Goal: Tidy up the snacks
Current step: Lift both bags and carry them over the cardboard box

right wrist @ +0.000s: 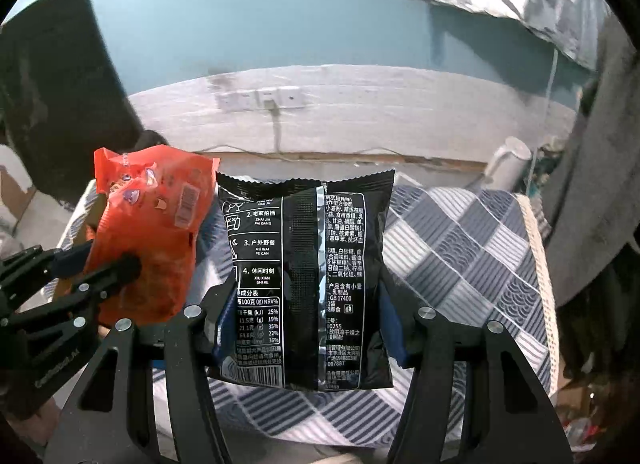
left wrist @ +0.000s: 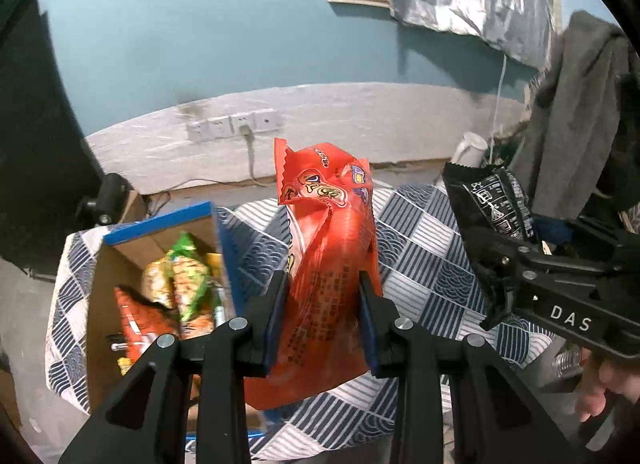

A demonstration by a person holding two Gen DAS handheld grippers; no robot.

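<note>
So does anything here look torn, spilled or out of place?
Nothing spilled or torn. The crinkly red snack packet is creased and twisted where the left gripper pinches it. The flat black foil packet sits straight in the right gripper. Packets lie jumbled in the cardboard box.

Orange-red snack bag (left wrist: 328, 264); black packet (right wrist: 308, 284), white print; blue-grey checked cloth (right wrist: 472, 248).

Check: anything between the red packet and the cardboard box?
Left wrist view: nothing solid lies between them. The red packet, held in the left gripper, hangs beside the cardboard box; only checked cloth below.
</note>
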